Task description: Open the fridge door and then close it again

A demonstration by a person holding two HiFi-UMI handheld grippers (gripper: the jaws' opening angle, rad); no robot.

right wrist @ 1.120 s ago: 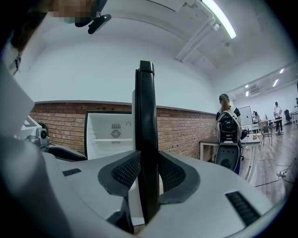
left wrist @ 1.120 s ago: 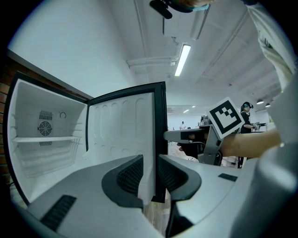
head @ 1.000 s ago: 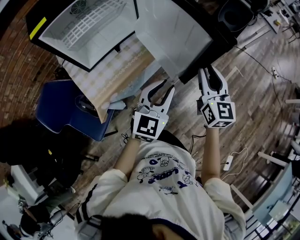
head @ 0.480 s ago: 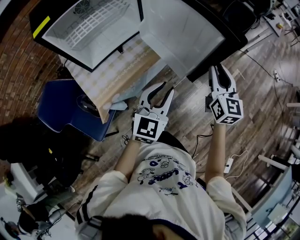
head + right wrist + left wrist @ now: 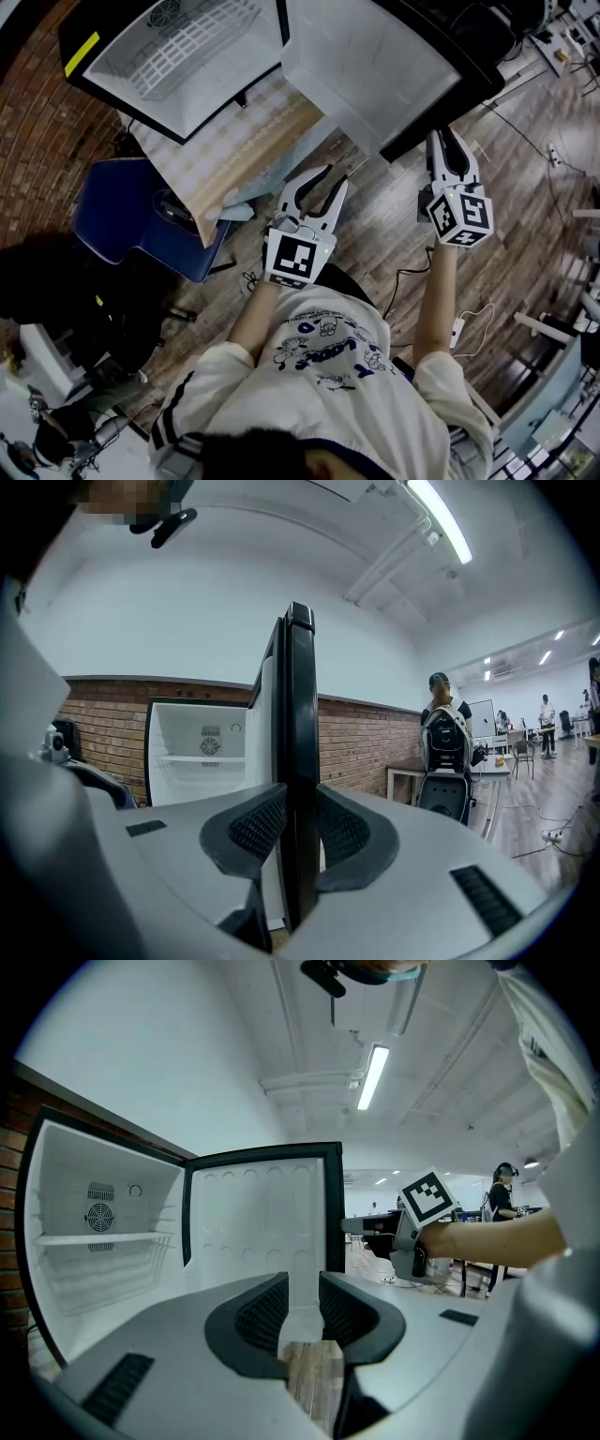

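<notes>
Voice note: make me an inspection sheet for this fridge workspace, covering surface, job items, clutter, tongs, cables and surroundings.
Surface: wooden floor; patterned tabletop by the fridge.
Job's things: fridge stands open; fridge door wide open.
Clutter: blue chair left of the tabletop.
Tongs: right tongs clamped on the door's edge; left tongs slightly apart, holding nothing.
Cables: white power strip with its lead on the floor; black cable nearby.
Surroundings: brick wall; person with a backpack.
</notes>
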